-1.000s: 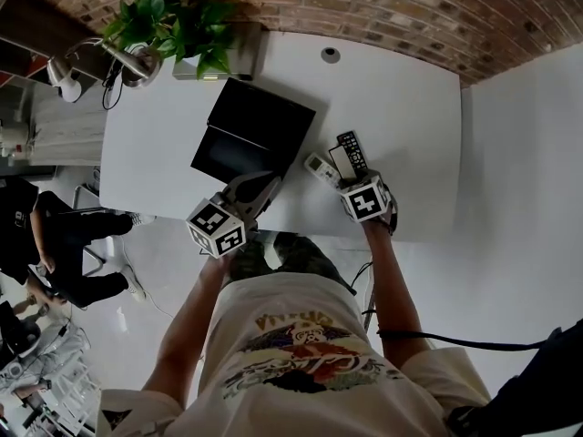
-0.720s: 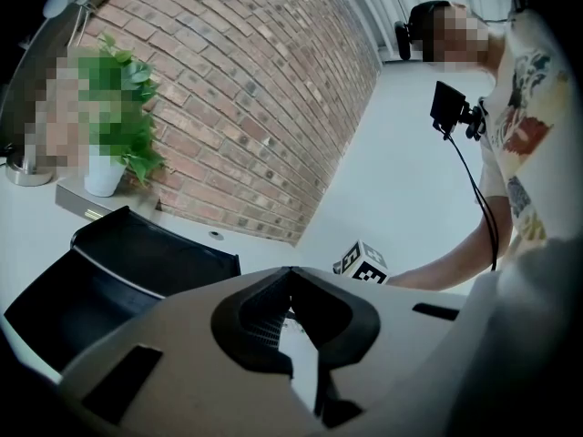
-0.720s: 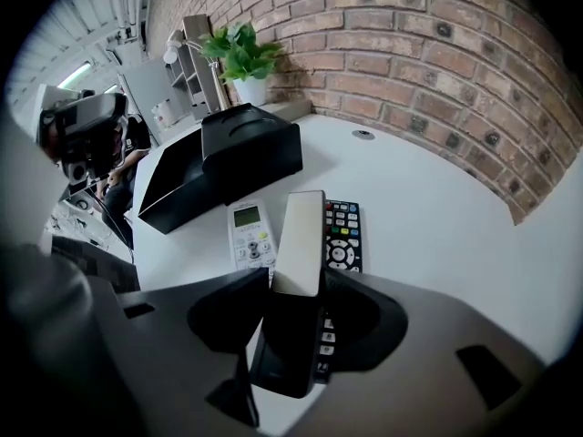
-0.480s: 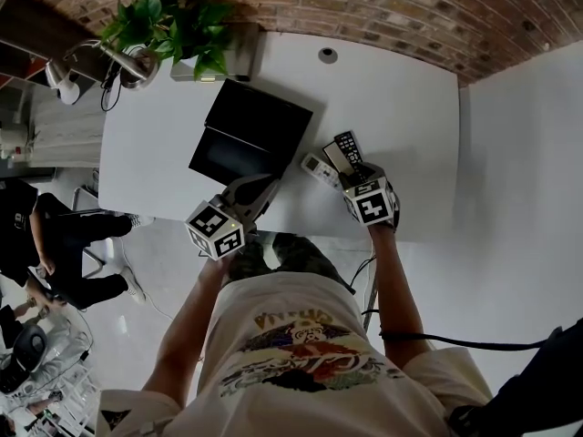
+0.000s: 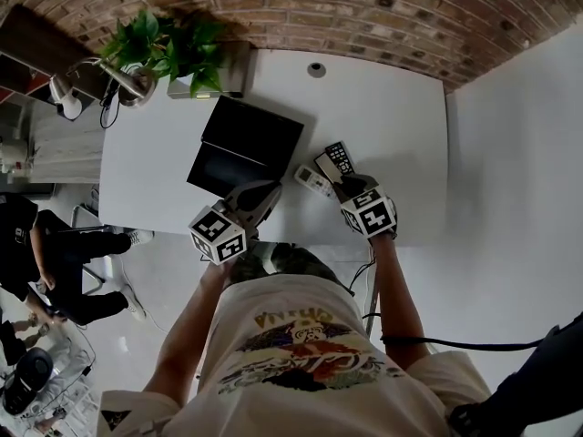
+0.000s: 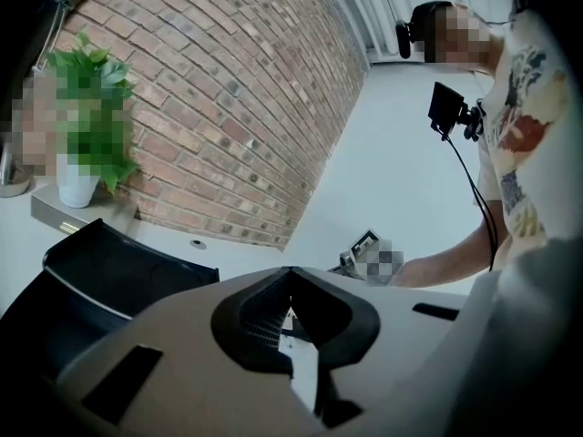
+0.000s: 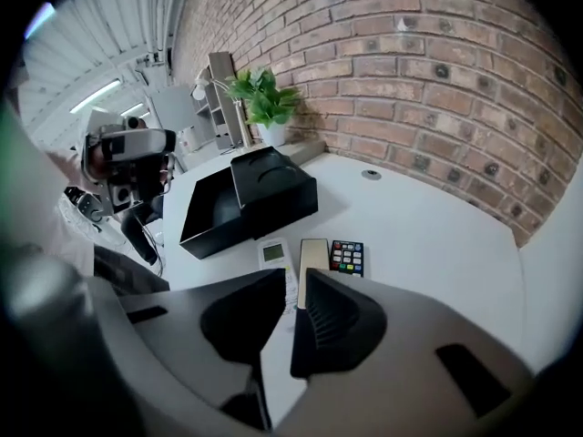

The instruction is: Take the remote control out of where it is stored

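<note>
Pulled up from the remotes on the counter beside the box, with right gripper jaws just narrowing on nothing and left gripper jaws together, empty: removal seemingly done.

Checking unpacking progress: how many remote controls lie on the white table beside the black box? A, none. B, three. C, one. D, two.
B: a white remote, a beige remote and a black remote with coloured buttons lie side by side on the table, near the open black box.

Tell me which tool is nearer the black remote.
Right. The right tool hangs just short of the black remote, its jaws have just been closing, empty; the left tool sits farther left, by the black box.
</note>
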A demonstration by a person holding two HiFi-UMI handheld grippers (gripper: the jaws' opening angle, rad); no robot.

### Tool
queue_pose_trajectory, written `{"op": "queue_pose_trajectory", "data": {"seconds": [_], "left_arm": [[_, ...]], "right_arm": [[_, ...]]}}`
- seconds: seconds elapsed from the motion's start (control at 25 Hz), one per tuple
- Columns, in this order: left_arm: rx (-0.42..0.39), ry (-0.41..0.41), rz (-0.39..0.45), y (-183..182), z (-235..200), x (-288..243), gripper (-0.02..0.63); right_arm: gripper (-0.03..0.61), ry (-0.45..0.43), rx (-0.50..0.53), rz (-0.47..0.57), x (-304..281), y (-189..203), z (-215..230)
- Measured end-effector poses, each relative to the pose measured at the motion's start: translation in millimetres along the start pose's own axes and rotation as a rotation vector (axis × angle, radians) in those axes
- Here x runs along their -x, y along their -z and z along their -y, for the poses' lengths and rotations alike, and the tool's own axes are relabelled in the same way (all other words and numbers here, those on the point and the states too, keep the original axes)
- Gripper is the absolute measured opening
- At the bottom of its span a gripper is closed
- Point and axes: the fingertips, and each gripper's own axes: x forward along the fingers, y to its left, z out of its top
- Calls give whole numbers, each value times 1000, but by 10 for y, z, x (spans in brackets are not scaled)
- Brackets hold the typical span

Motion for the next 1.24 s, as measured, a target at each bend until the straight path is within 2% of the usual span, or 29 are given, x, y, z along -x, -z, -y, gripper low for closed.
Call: {"op": "queue_pose_trajectory", "data": {"seconds": [0.08, 0.24, 0.48, 0.68, 1.24], "left_arm": [[-9, 5, 3, -36, 22, 6, -3], [-24, 11, 14, -120, 60, 61, -3], [-32, -1, 30, -195, 63, 146, -3], [-46, 10, 34, -263, 102, 152, -3], [-26, 15, 29, -196, 112, 186, -3]], "right_arm": [[9, -25, 15, 25, 69, -49, -71], [6, -63, 34, 127, 242, -242, -246], [5, -64, 80, 211, 451, -463, -462], [5, -49, 77, 300, 591, -671, -554], [5, -22, 83, 294, 556, -606, -578]]}}
